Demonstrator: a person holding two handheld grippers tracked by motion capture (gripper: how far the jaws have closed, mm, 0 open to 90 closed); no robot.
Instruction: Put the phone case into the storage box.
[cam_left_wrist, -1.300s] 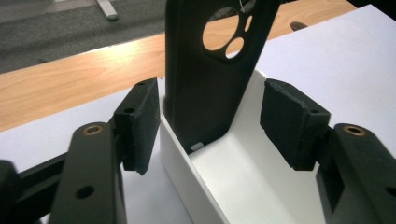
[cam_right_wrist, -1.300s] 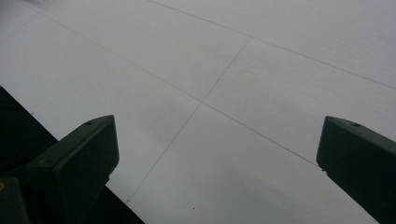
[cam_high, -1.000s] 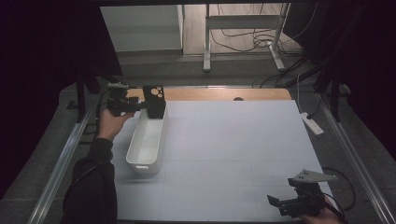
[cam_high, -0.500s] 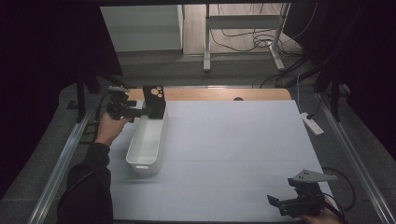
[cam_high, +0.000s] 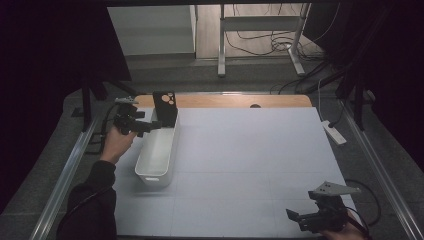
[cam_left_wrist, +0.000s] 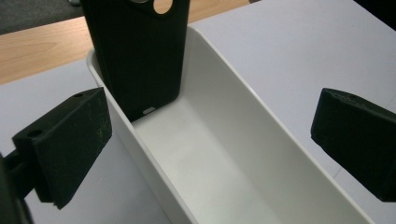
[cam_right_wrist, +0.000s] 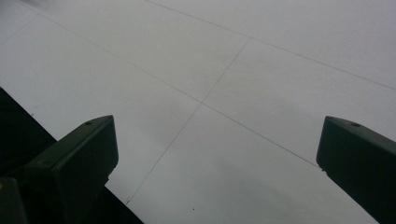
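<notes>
Your left tool (cam_high: 156, 125) has just been opening and stands wide, nothing between its jaws, upper left of the high view. The black phone case (cam_left_wrist: 137, 51) leans upright in the white bin's (cam_left_wrist: 261, 112) far end. It looks light, slightly flexible and rubbery; pinch its long side edges, clear of the camera cutout.

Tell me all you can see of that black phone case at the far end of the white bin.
The black phone case looks like matte, rubbery plastic, a flat slab with round camera cut-outs near its top and a small slot in its bottom edge. It stands nearly upright, leaning against the far end wall of the long white plastic bin, its lower edge down inside. The left gripper has just been opening its jaws; its fingers stand apart, clear of the case, with nothing between them. Only the bin touches it.
</notes>
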